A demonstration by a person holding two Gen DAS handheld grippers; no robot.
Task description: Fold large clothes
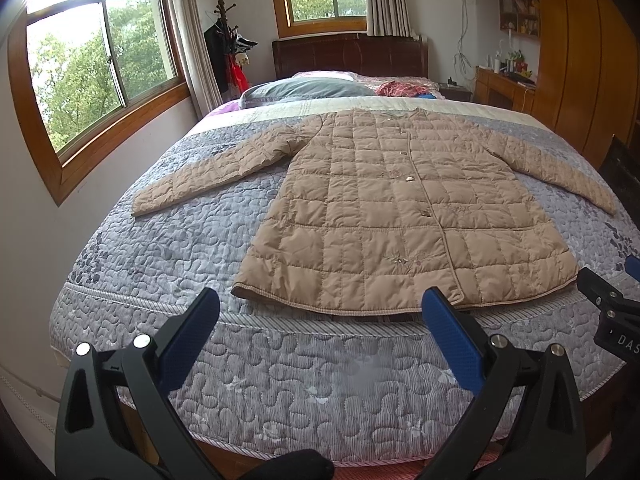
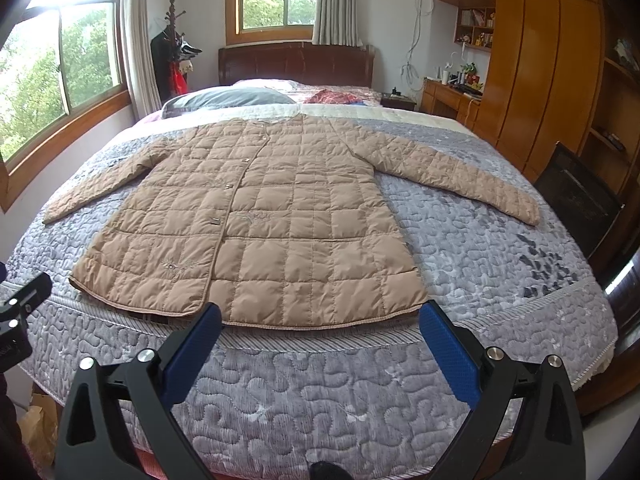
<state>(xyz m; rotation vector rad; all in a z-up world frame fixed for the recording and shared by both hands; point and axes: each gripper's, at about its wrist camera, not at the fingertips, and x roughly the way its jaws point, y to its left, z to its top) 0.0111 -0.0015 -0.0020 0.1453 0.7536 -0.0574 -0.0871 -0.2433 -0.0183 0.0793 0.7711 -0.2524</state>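
Hidden/cut off: the coat's back side and whatever sits under its hem can't be seen; small embroidery on the front is too fine to read. In the left wrist view only a corner of the right gripper (image 1: pixel 618 304) shows at the right frame edge.

Left to right: left gripper (image 1: pixel 326 308) jaws spread wide, holding nothing, hovering off the foot of the bed (image 1: pixel 160 264). Right gripper (image 2: pixel 322 322) same, spread and empty, just short of the hem.

Room: bare quilt flanks the coat on both sides, and a strip runs between hem and mattress edge. Wall and windows close on the left, wardrobe (image 2: pixel 540 80) on the right.

Quilted tan coat (image 1: pixel 400 216) lies flat, front up, buttoned, collar toward the headboard (image 1: pixel 348 54), both sleeves angled outward, hem nearest the grippers.
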